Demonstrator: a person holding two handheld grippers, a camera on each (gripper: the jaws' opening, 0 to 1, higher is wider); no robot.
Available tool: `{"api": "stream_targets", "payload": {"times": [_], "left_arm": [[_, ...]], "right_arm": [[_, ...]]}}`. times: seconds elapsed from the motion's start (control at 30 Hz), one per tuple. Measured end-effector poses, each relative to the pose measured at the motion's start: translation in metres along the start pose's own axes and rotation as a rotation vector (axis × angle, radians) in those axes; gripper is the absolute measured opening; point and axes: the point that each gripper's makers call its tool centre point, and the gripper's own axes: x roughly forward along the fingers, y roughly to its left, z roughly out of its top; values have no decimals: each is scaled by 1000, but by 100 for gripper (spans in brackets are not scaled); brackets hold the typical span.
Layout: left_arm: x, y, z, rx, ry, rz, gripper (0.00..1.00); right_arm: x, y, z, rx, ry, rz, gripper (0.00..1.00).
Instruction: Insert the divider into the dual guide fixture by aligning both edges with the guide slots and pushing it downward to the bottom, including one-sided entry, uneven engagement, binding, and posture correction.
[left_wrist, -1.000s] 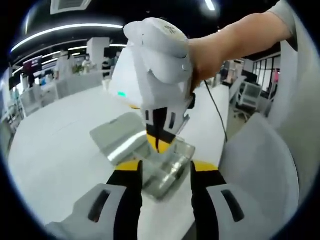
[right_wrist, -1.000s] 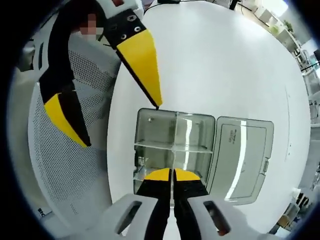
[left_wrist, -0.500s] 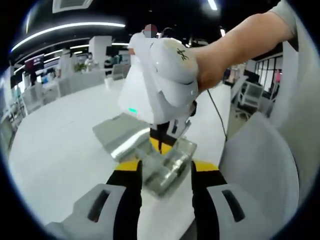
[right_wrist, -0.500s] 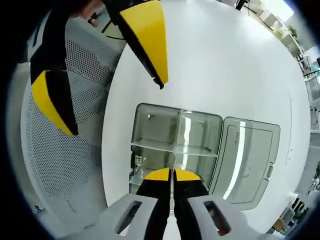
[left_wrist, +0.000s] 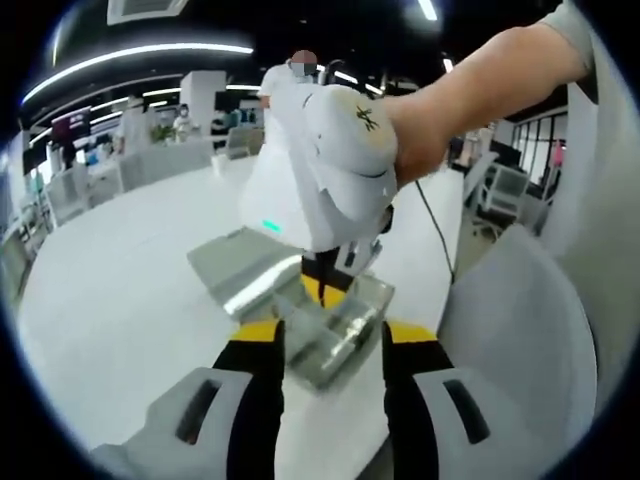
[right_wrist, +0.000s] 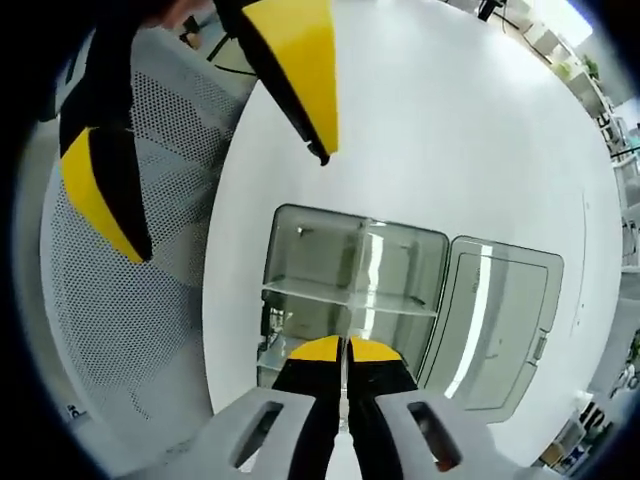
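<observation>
A clear plastic box (right_wrist: 320, 265), the guide fixture, lies on the white table (right_wrist: 450, 130) with its hinged lid (right_wrist: 500, 320) open flat beside it. One clear cross plate (right_wrist: 300, 291) spans the box. My right gripper (right_wrist: 345, 350) is shut on the thin clear divider (right_wrist: 346, 325), seen edge-on and standing down into the box. In the left gripper view a hand (left_wrist: 450, 110) holds the right gripper (left_wrist: 322, 290) above the box (left_wrist: 345, 335). My left gripper (left_wrist: 334, 340) is open, its jaws either side of the box's near end, touching nothing.
A white mesh chair (right_wrist: 120, 330) stands against the table edge by the box, also seen as the chair (left_wrist: 520, 330) at the right. The left gripper (right_wrist: 230, 205) hangs open over the table edge. A cable (left_wrist: 432, 215) trails across the table. People and desks stand far behind.
The right gripper's body has tipped over toward the left gripper's camera while staying shut on the divider. The box and lid have stayed put, and the left jaws keep the same gap.
</observation>
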Motion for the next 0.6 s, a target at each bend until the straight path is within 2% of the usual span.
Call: {"api": "stream_targets", "payload": {"times": [0.33, 0.6], "left_arm": [[-2, -3, 1, 2, 1, 1, 37], [-4, -6, 1, 0, 1, 2, 37]], "right_arm": [[-7, 5, 2, 88, -21, 35, 0], [-19, 7, 2, 105, -26, 29, 0]]}}
